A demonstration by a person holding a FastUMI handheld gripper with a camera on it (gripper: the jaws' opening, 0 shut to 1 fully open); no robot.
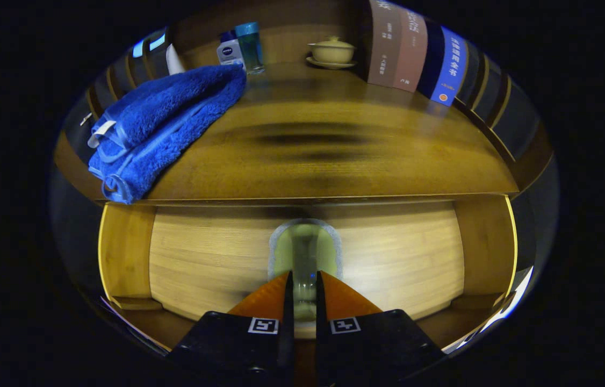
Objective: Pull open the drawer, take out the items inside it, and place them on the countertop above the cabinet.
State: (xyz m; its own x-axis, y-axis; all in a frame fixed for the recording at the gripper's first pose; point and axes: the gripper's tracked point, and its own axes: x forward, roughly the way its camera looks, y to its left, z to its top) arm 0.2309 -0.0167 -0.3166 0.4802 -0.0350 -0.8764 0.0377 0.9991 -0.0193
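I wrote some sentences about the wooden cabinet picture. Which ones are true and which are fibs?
1. A fluffy blue towel lies on the wooden countertop. True.
2. The tongs are wide open. False: their fingers stand close together around something pale at the light wooden drawer front.
3. A lidded cream bowl on a saucer sits at the back. True.
4. The upright books lie flat on the towel. False: they stand beyond it, apart.
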